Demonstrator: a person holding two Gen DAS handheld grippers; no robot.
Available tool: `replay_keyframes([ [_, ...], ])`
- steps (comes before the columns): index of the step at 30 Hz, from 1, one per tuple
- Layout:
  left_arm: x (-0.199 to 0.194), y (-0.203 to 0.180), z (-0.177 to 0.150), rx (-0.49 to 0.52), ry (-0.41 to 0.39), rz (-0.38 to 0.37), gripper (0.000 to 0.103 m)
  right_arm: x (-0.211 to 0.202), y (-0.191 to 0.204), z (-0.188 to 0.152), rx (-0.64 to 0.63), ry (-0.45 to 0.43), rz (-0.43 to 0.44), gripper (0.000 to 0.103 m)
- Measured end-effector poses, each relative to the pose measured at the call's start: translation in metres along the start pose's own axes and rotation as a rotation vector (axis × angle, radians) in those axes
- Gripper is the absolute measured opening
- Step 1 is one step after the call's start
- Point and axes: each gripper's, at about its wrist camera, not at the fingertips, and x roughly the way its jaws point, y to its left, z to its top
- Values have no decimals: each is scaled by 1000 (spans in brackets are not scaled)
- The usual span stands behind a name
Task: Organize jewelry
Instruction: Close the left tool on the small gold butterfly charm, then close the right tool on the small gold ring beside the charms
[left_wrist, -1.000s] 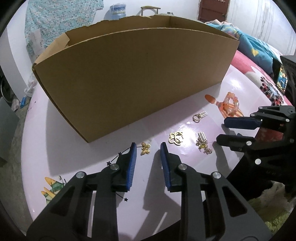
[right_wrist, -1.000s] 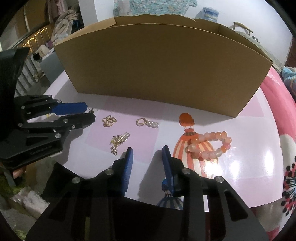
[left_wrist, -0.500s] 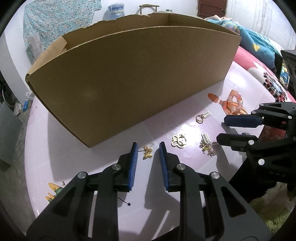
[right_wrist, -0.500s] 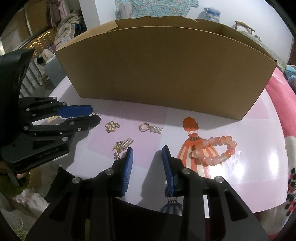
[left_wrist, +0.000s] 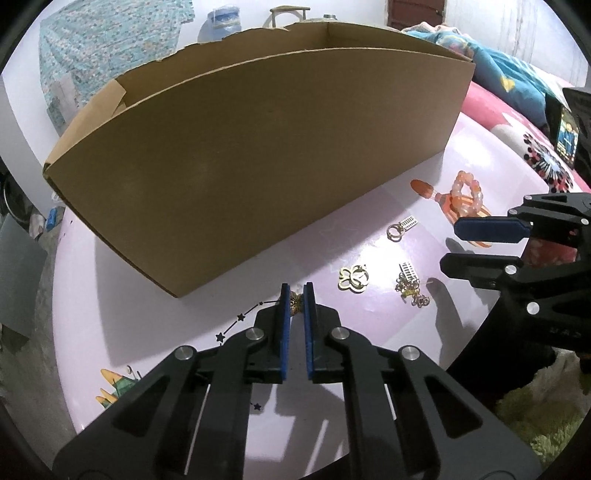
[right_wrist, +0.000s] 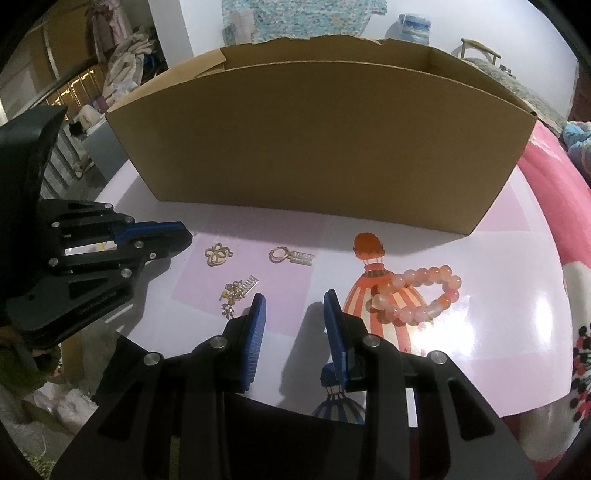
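- Progress looks early: the left gripper (left_wrist: 294, 295) has its fingers drawn narrow around a small gold butterfly charm (left_wrist: 295, 301) on the table (left_wrist: 155, 332), just in front of the cardboard box (left_wrist: 258, 166); whether it grips yet I cannot tell.
- Left to sort, by my judgement: a gold knot charm (right_wrist: 218, 255), a ring with a comb-like pendant (right_wrist: 291, 255), a tangled gold cluster (right_wrist: 236, 293) and a pink bead bracelet (right_wrist: 421, 295), all lying loose on the table.
- The box interior is hidden, so anything already inside cannot be seen.
- The right gripper (right_wrist: 293, 314) hovers with fingers wide, holding nothing.
- Room: the box wall rises close behind the charm, so lifting must clear its rim; the table edge lies near both grippers.
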Motion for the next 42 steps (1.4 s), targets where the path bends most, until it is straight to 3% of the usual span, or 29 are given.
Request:
replay_keyframes([
  [7,-6,6,-8,-34,-30,-3,6,-7,-2,-2,3,-11,3,32],
  [13,-12,13,-14,-69,-37,9,6,-9,3,5,-16,-28,62,32],
  [28,-6,19,-15,-112,-35,-3,6,24,36,37,-180,8,127,33],
  [34,-7,20,-15,-110,-37,-11,6,33,48,42,-218,18,112,32],
  [42,-7,23,-16,-114,-39,-19,6,31,56,38,-246,19,84,24],
])
